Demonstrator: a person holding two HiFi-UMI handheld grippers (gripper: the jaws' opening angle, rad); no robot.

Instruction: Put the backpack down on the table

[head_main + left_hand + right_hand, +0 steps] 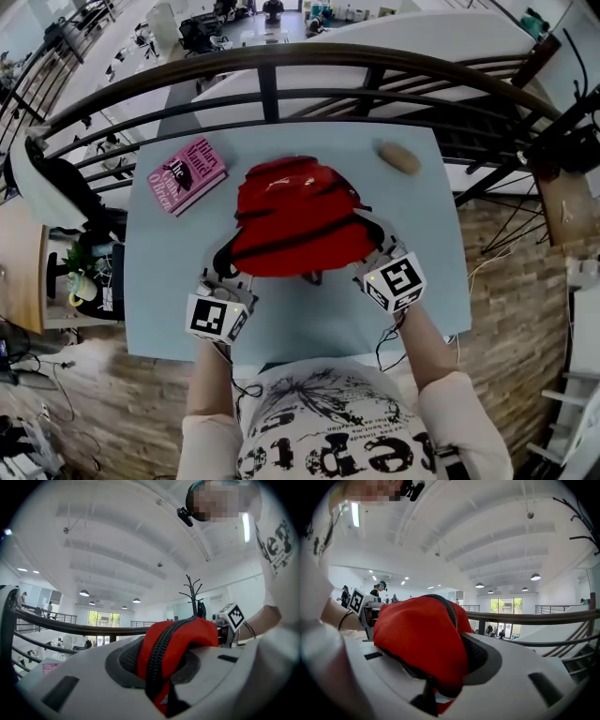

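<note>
A red backpack [295, 220] with black zips rests on the light blue table [155, 291], bulging upward in the middle. My left gripper [228, 265] is at the pack's near left corner and my right gripper [372, 251] at its near right corner. In the left gripper view, a fold of red fabric with a black zip [173, 639] is clamped between the jaws of the left gripper [159, 670]. In the right gripper view, a thick wad of red fabric [422, 639] fills the space between the jaws of the right gripper [436, 672] and lies against both pads.
A pink book [186, 174] lies at the table's far left corner. A small tan lump [398, 157] sits at the far right. A dark curved railing [281, 66] runs just beyond the far edge. The person's torso is at the near edge.
</note>
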